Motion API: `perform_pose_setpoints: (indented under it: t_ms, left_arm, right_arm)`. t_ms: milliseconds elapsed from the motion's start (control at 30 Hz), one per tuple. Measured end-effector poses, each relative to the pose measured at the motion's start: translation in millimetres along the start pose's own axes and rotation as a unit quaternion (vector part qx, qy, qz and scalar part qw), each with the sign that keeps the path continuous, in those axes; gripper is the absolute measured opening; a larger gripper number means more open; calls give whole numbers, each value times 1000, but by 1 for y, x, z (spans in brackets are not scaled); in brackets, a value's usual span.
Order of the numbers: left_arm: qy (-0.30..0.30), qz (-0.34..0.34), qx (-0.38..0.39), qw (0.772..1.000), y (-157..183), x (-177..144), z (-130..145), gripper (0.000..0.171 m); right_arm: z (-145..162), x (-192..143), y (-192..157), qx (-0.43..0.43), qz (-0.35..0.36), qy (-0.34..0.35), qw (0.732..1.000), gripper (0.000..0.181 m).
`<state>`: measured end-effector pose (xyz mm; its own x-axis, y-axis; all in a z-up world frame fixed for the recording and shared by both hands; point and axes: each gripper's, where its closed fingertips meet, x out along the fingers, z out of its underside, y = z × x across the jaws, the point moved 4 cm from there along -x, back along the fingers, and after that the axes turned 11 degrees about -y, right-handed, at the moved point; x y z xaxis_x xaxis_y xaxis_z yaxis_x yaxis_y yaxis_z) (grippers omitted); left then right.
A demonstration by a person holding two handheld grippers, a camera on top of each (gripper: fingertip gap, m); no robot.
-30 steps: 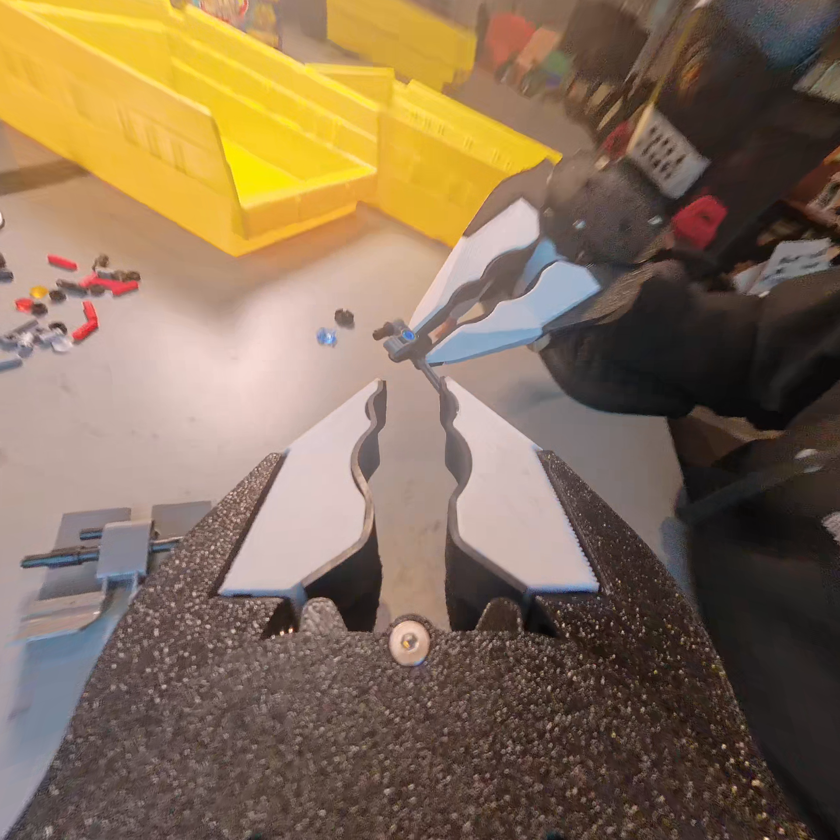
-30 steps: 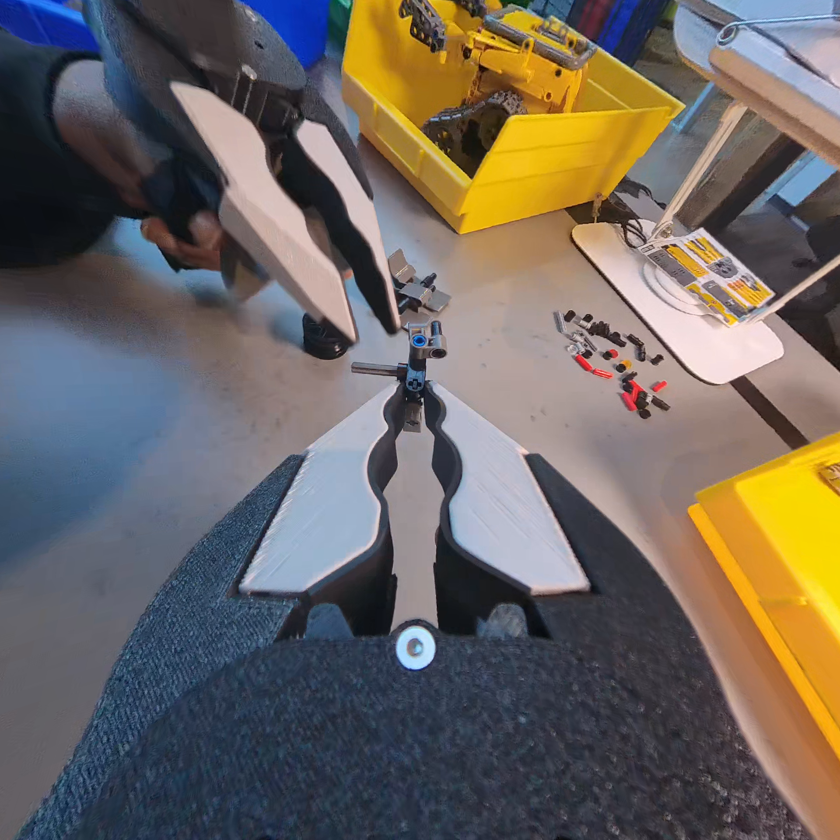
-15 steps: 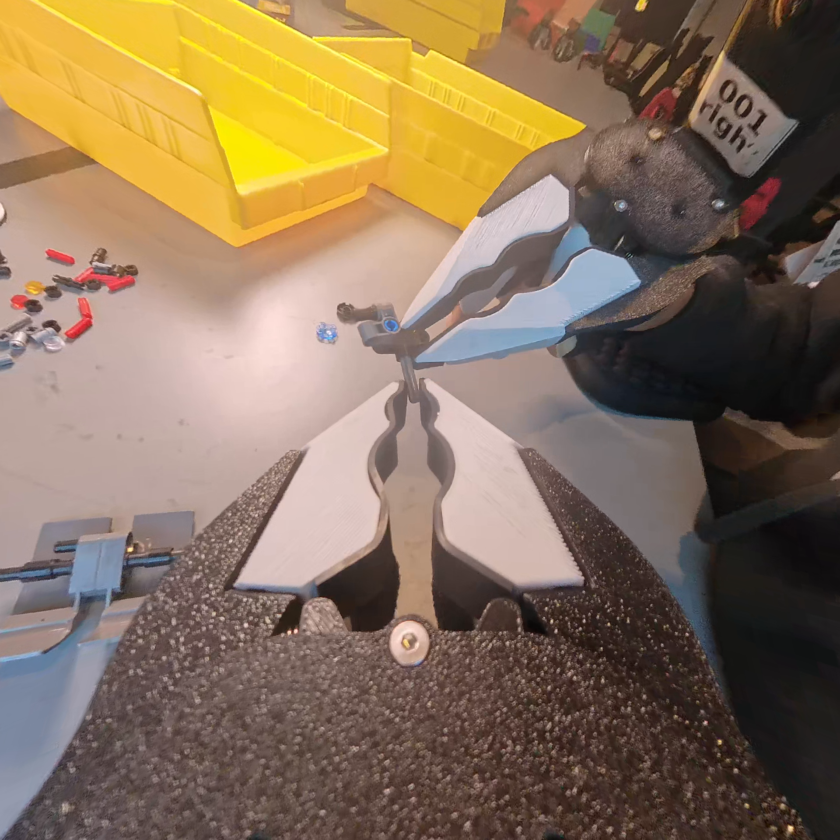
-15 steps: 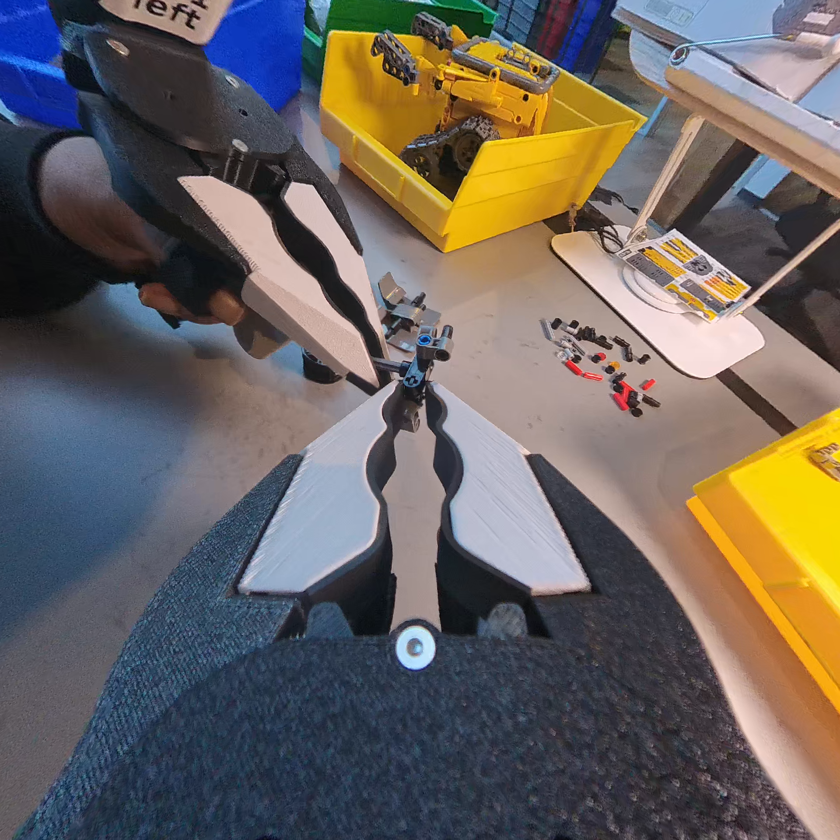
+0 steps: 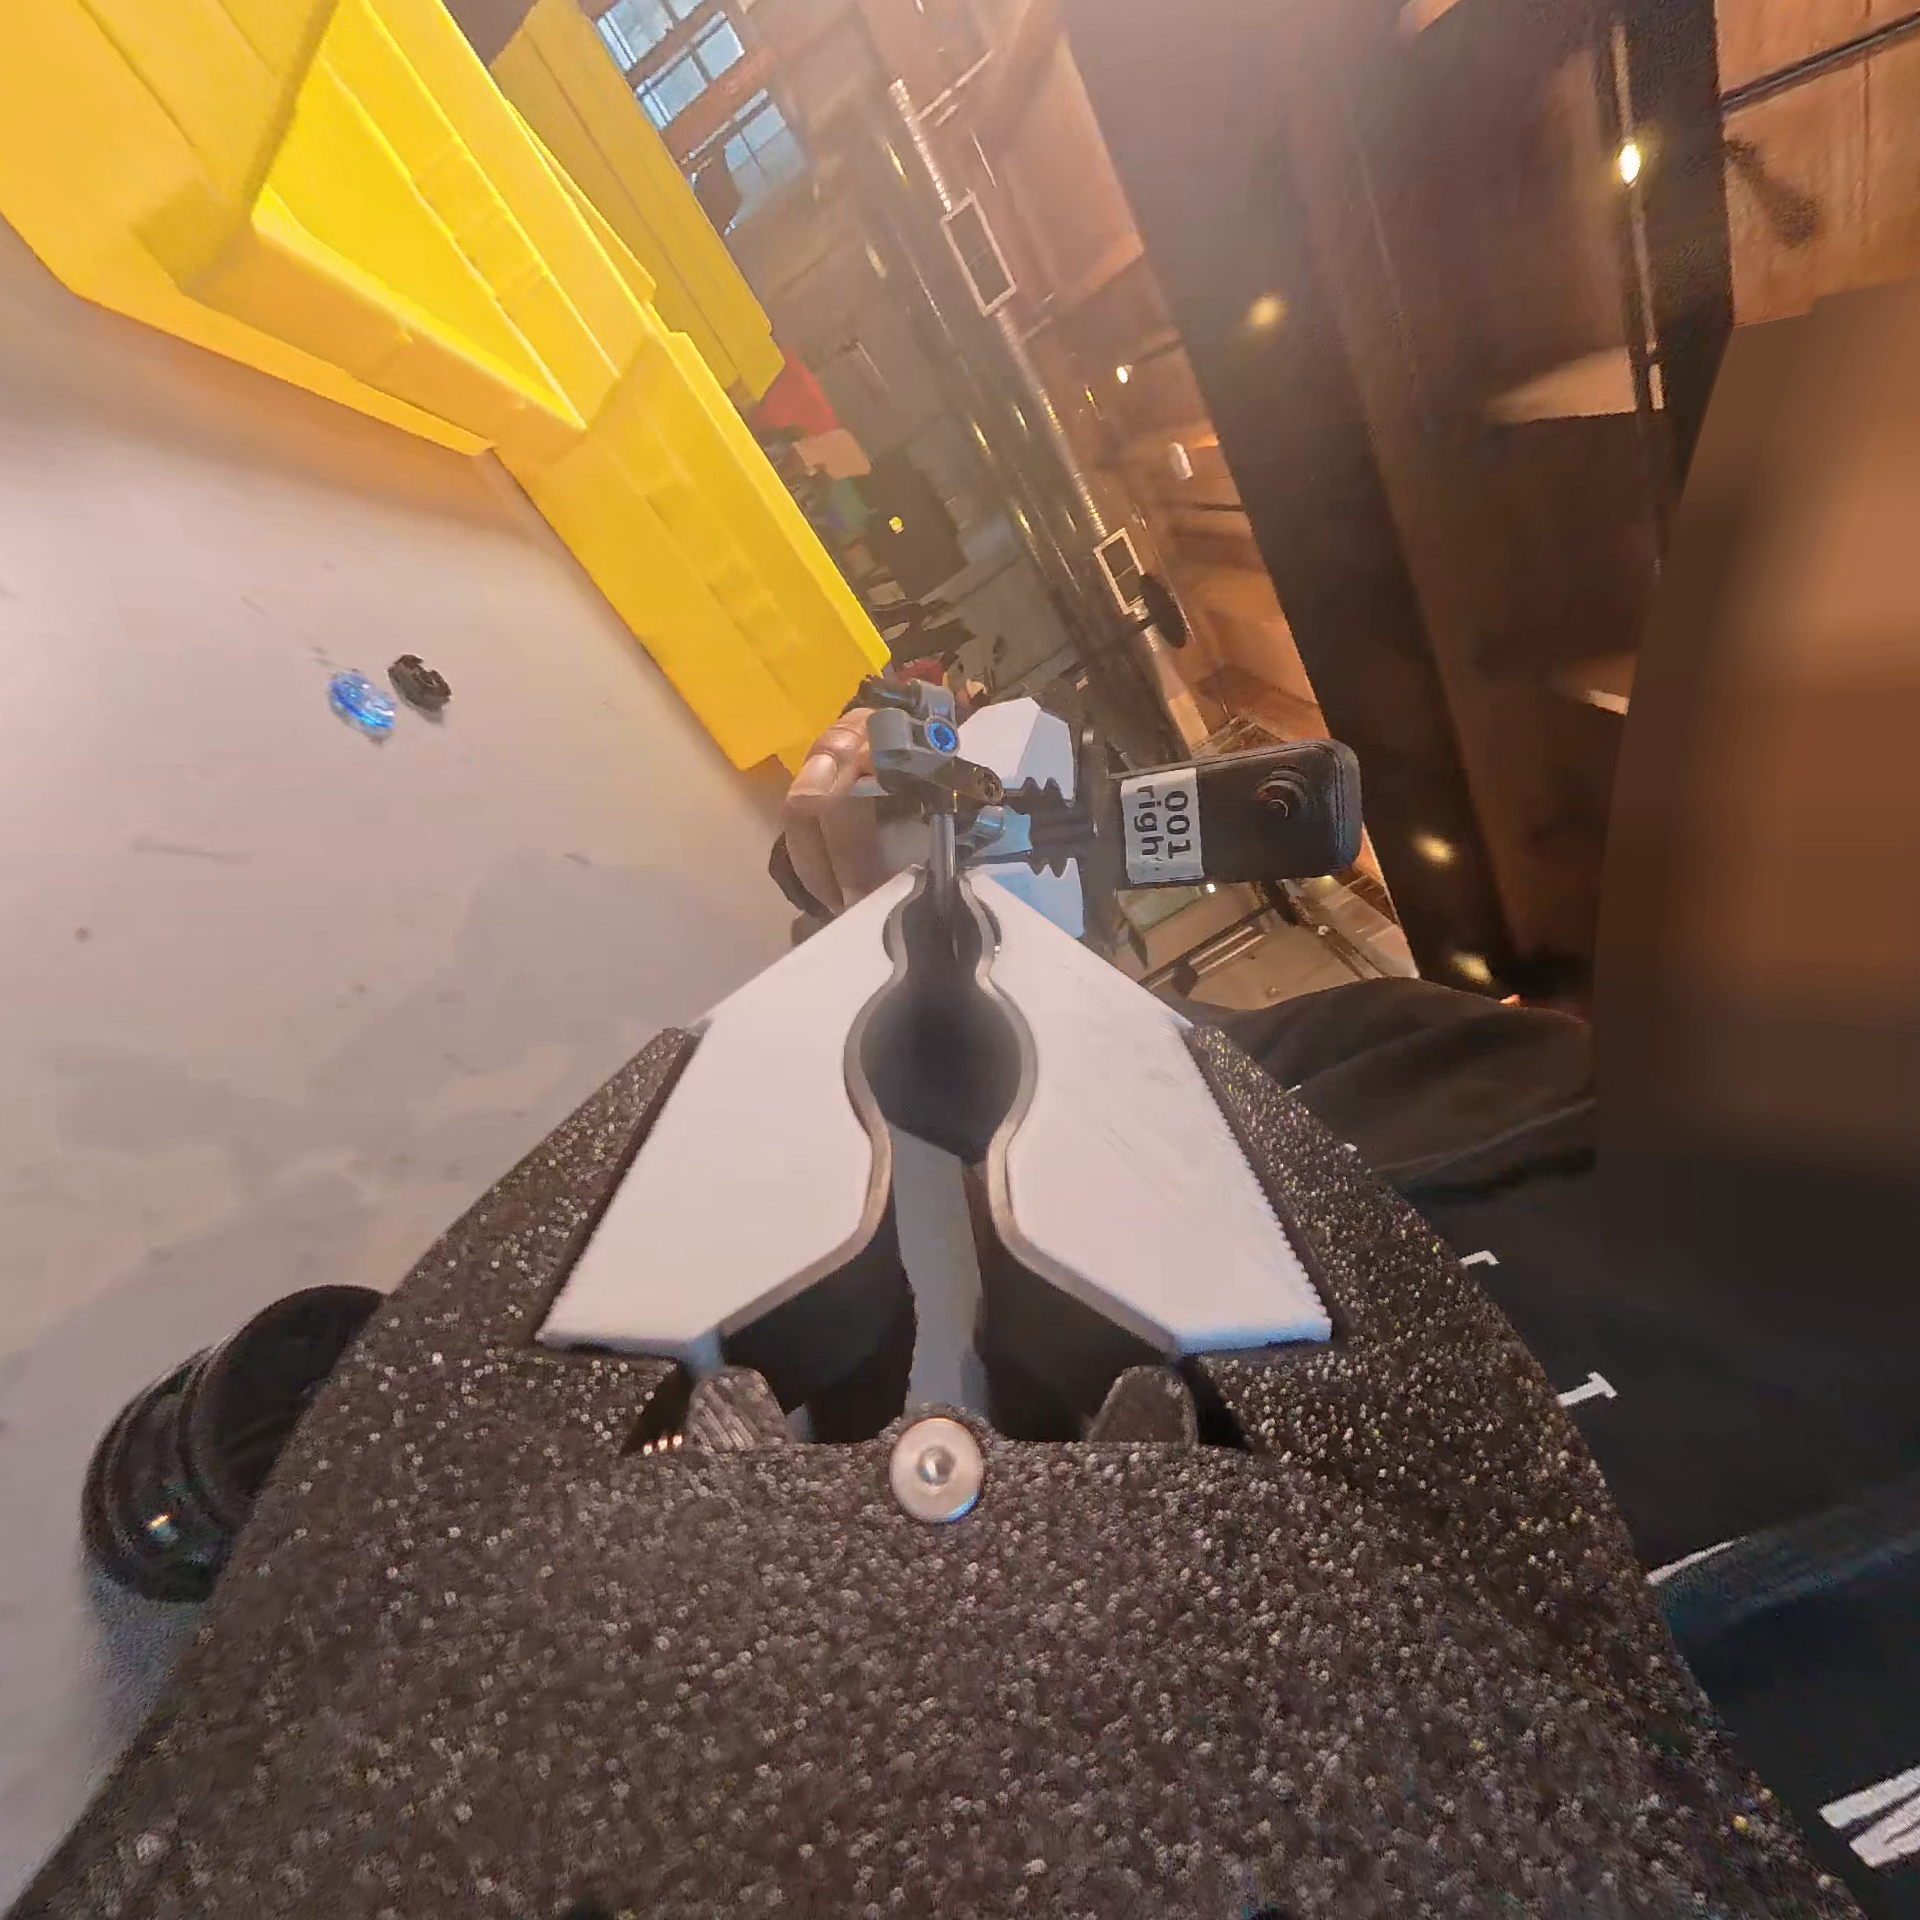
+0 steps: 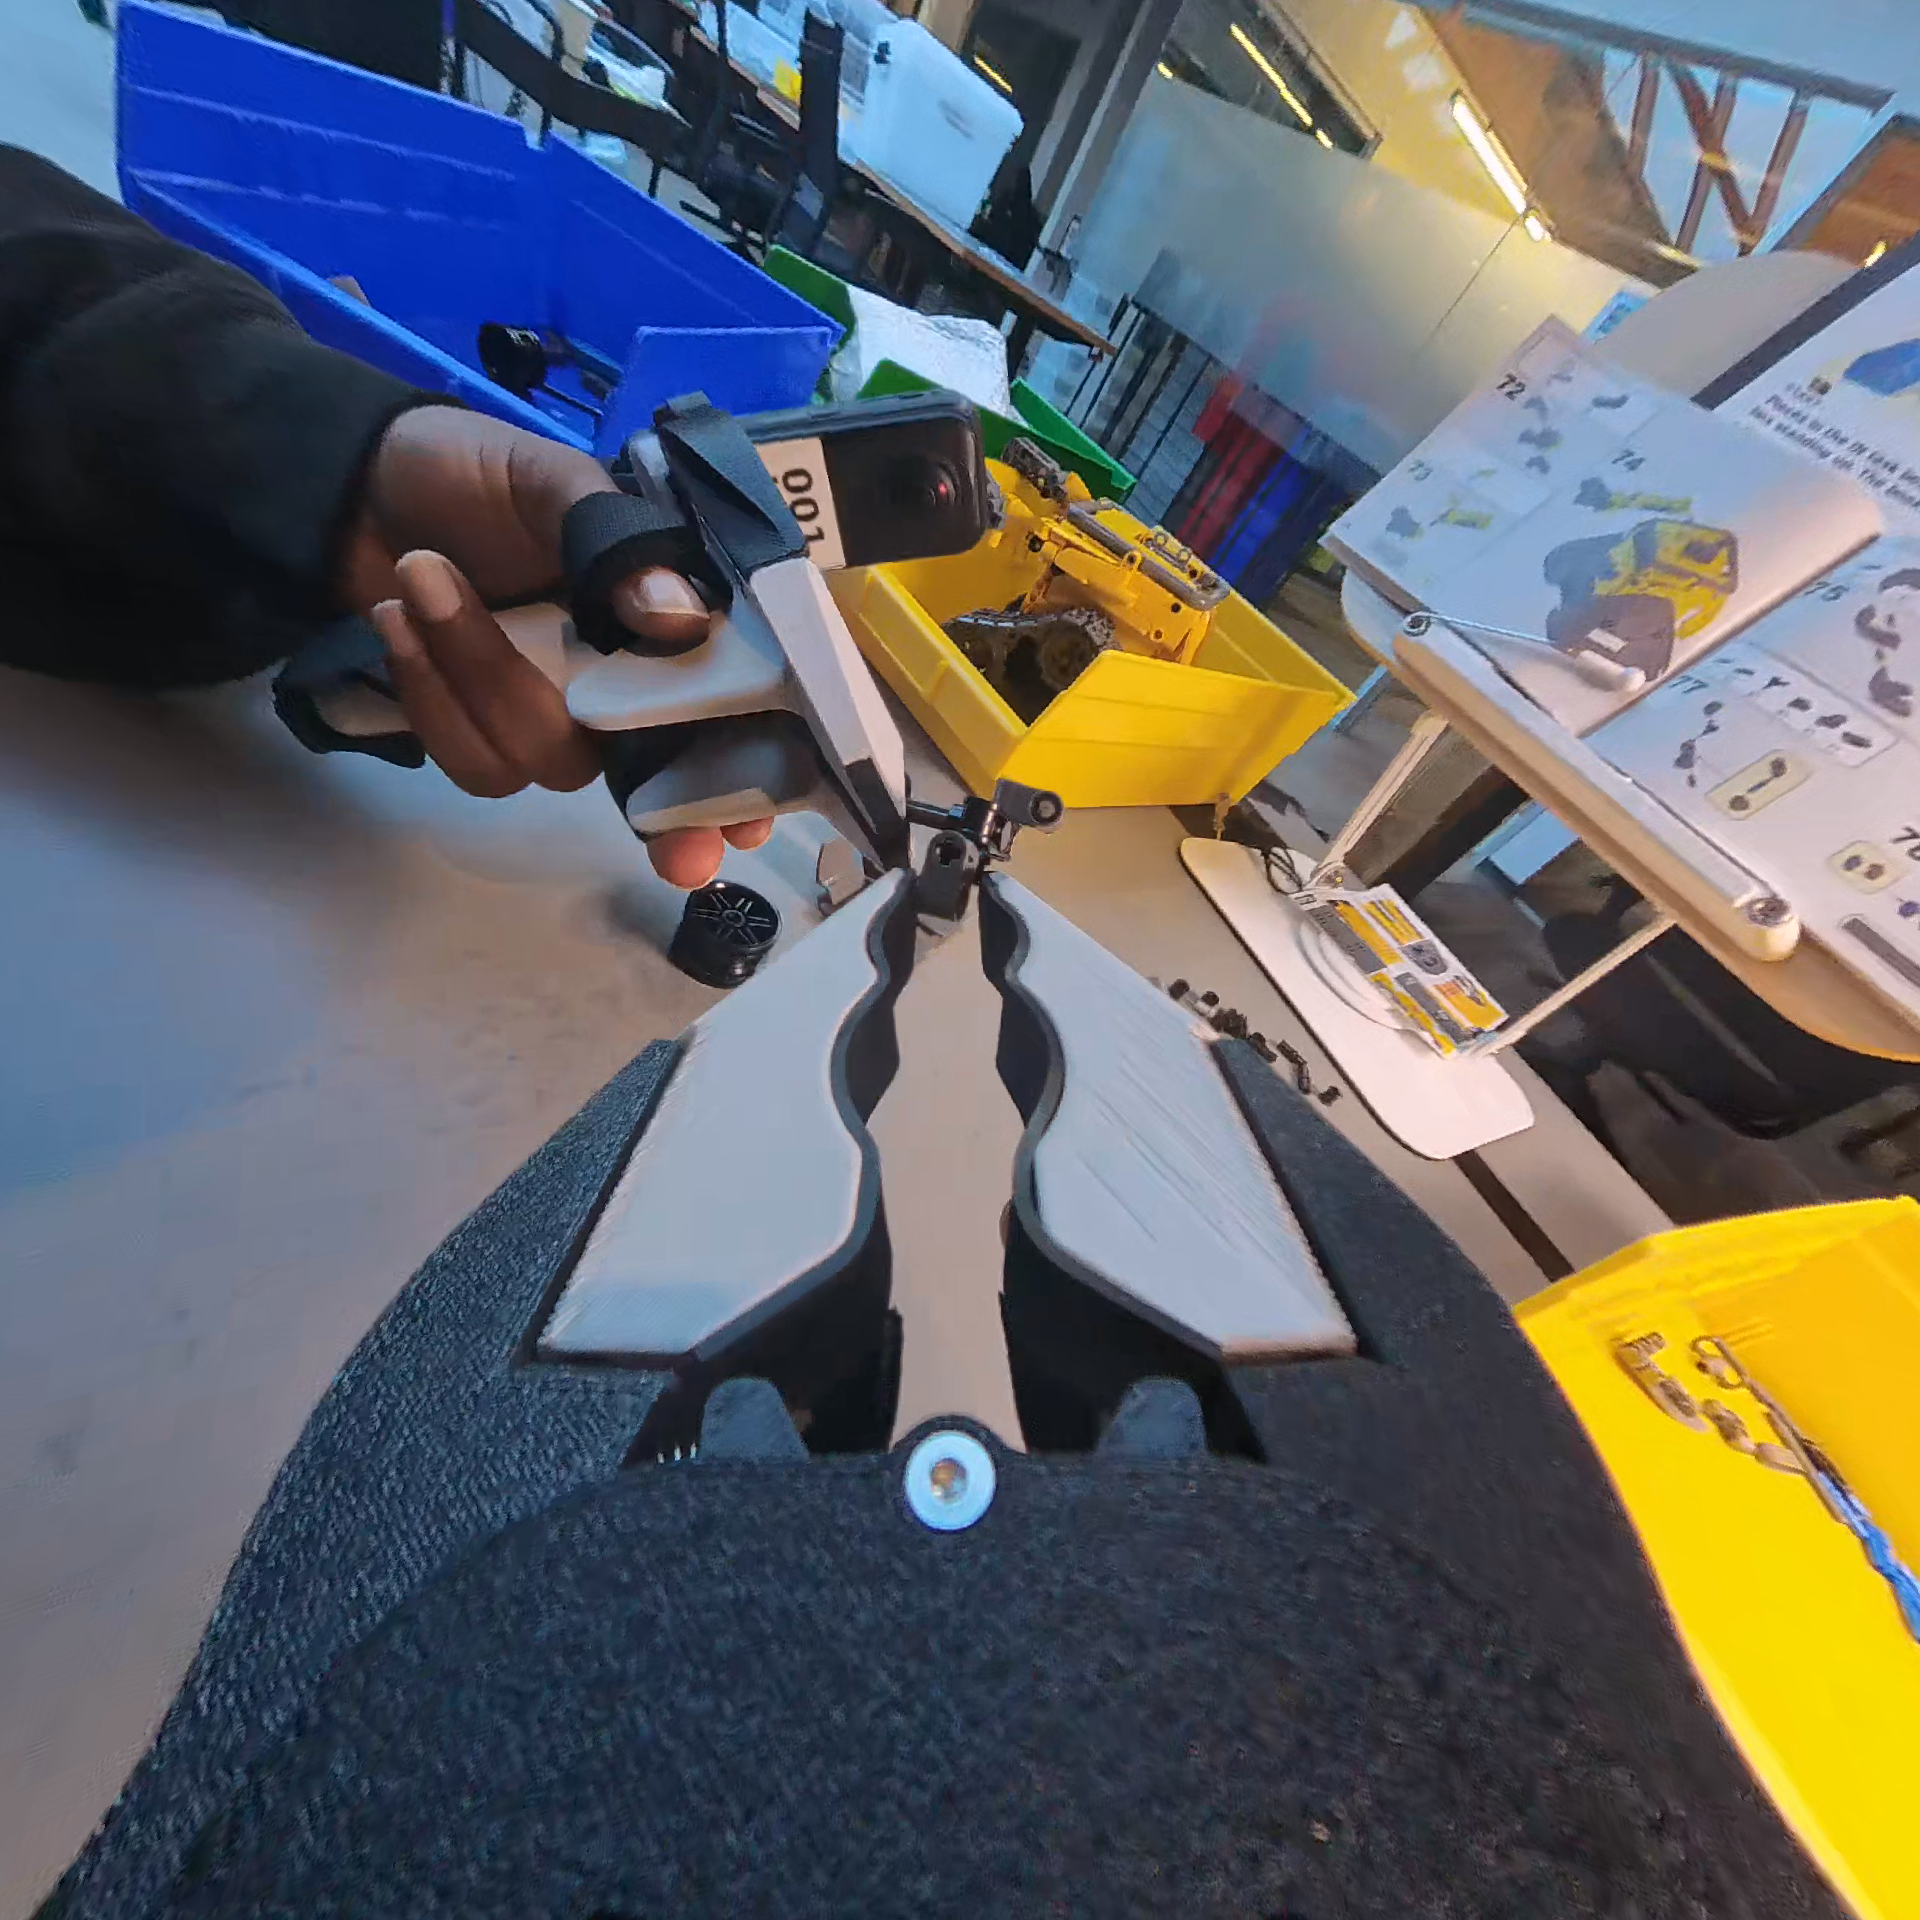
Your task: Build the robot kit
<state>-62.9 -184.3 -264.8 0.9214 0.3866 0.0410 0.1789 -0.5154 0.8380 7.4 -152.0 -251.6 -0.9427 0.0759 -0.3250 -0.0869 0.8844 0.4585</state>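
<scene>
Two grippers meet on one small toy assembly, tip to tip. In the left wrist view the left gripper [image 5: 943, 902] has its jaws nearly closed, pinching the black axle of the assembly [image 5: 928, 750] at 12 o'clock; its grey connector with a blue pin stands just above the tips. The right gripper [image 5: 1013, 810] shows only in part behind it. A blue stud [image 5: 363, 694] and a black piece [image 5: 419, 680] lie together on the table [image 5: 312, 935] at 10 o'clock, yellow bins [image 5: 468, 343] beyond, a black wheel [image 5: 197, 1455] at 8 o'clock.

In the right wrist view the right gripper [image 6: 945, 883] is closed to a narrow gap on the assembly's [image 6: 966, 836] dark end. Only here — a hand [image 6: 488, 613] on the left gripper [image 6: 883, 831], a yellow bin [image 6: 1122, 717] with a tracked model [image 6: 1081, 603], a booklet [image 6: 1662, 582] on a stand at 2 o'clock, a blue bin [image 6: 436, 260], and small pieces [image 6: 1247, 1034] at 3 o'clock.
</scene>
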Motion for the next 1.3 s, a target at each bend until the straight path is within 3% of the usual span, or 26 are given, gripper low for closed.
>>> perform_pose_setpoints:
  t_ms: [67, 167, 233, 367, 467, 667, 800, 1000, 1067, 1100, 1133, 1233, 1300]
  left_arm:
    - [-9, -31, 10, 999, -5, 1, 2, 3]
    - [-43, -168, 110, 979, -15, 0, 2, 11]
    - [-82, -271, 208, 936, -21, -1, 4, 21]
    - [-144, -391, 333, 846, -25, 5, 11, 15]
    - [-156, -419, 370, 814, -24, 9, 13, 0]
    - [-172, -449, 412, 774, -23, 13, 14, 1]
    - [-192, -444, 404, 776, -29, 16, 21, 12]
    - [-188, -469, 434, 746, -30, 14, 16, 6]
    - [-180, -462, 432, 754, -27, 14, 14, 5]
    - [-170, -448, 419, 771, -26, 13, 13, 5]
    - [-155, -427, 397, 798, -24, 12, 11, 5]
    - [-83, -278, 260, 921, -11, 6, 4, 3]
    - [-34, -157, 157, 974, -2, -2, -2, 4]
  right_arm:
    - [2, 1, 3, 47, -19, -18, 999, 10]
    - [17, 6, 9, 152, -50, -72, 985, 8]
    - [27, 9, 8, 211, -82, -99, 969, 8]
    - [36, 15, 5, 229, -79, -136, 961, 8]
    - [36, 16, 2, 237, -84, -144, 957, 8]
    - [37, 15, 5, 285, -94, -147, 943, 8]
    - [42, 17, 8, 286, -86, -153, 942, 7]
    - [42, 17, 9, 292, -87, -153, 940, 8]
    - [42, 15, 10, 297, -92, -148, 939, 8]
    - [40, 14, 12, 299, -95, -135, 940, 8]
    - [35, 12, 13, 296, -103, -111, 943, 9]
    - [17, -1, 22, 262, -127, -15, 957, 27]
    - [12, -10, 25, 189, -118, 23, 974, 38]
